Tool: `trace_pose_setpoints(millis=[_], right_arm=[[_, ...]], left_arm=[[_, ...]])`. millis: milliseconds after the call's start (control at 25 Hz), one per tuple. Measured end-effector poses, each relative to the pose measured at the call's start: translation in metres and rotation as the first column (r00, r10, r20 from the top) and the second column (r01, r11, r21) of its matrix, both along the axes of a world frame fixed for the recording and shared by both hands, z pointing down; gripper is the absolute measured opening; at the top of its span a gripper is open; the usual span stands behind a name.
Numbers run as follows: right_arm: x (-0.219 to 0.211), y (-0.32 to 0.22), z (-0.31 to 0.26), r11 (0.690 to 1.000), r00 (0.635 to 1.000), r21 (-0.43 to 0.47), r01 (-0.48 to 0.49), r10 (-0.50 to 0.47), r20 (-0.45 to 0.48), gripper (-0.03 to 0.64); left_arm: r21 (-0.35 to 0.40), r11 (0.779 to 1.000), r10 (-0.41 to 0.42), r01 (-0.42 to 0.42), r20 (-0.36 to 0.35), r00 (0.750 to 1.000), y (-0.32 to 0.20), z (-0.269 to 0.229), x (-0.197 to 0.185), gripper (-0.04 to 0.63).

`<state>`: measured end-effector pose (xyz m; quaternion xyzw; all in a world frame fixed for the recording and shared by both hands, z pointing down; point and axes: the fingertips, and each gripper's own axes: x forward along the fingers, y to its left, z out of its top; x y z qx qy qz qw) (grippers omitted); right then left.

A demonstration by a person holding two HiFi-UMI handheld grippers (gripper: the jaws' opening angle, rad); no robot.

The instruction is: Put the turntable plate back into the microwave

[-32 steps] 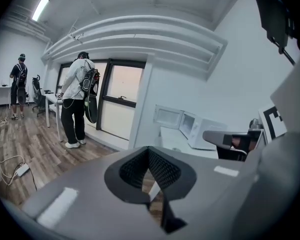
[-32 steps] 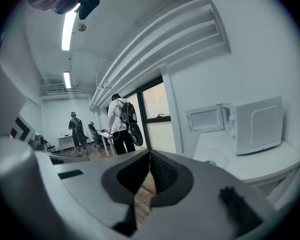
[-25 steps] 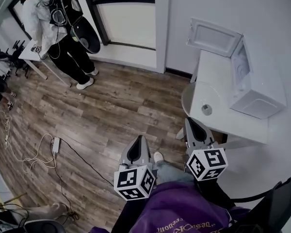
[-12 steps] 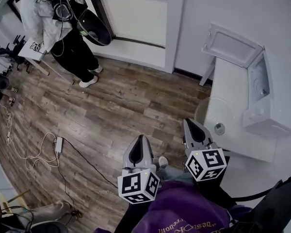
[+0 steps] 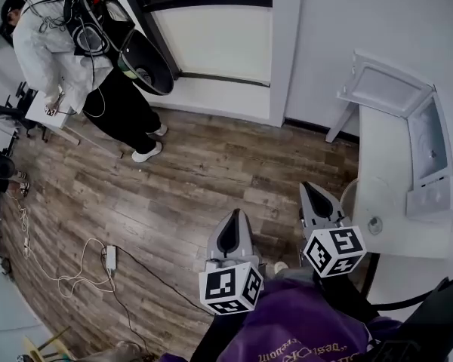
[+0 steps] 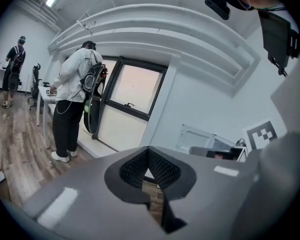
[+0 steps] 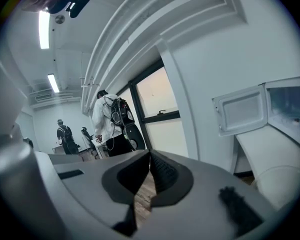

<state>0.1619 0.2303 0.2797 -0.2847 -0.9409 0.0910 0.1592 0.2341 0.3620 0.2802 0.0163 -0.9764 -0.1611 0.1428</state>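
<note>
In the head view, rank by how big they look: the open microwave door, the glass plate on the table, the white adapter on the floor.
1. Microwave door, largest.
2. Glass plate, somewhat smaller, though its clear rim is hard to trace.
3. Adapter, smallest by far, though the floor lies farther from the camera.

I log a purple top (image 5: 287, 329) with pale lettering, grey left gripper (image 5: 235, 216), grey right gripper (image 5: 311, 191), black ribbed pads (image 6: 162, 170), a black-and-white marker cube (image 5: 230, 287) on each
</note>
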Motion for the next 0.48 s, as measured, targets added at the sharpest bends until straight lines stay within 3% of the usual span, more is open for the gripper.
trace_pose_setpoints(millis=[120, 360, 480], right_arm=[[-0.032, 0.04, -0.002, 1.0, 1.0, -0.002, -0.015, 0.015, -0.015, 0.011], [-0.084, 0.104, 0.011, 0.999, 0.996, -0.014, -0.045, 0.044, -0.079, 0.011], [-0.098, 0.122, 0.003, 0.996, 0.998, 0.064, -0.066, 0.068, -0.017, 0.011]], left_arm=[[-0.03, 0.998, 0.064, -0.063, 0.026, 0.998, 0.038, -0.014, -0.04, 0.005], [0.002, 0.998, 0.057, -0.057, -0.049, 0.997, 0.115, -0.004, -0.099, 0.005], [0.003, 0.994, 0.113, -0.113, -0.049, 0.992, 0.139, -0.002, -0.124, 0.005]])
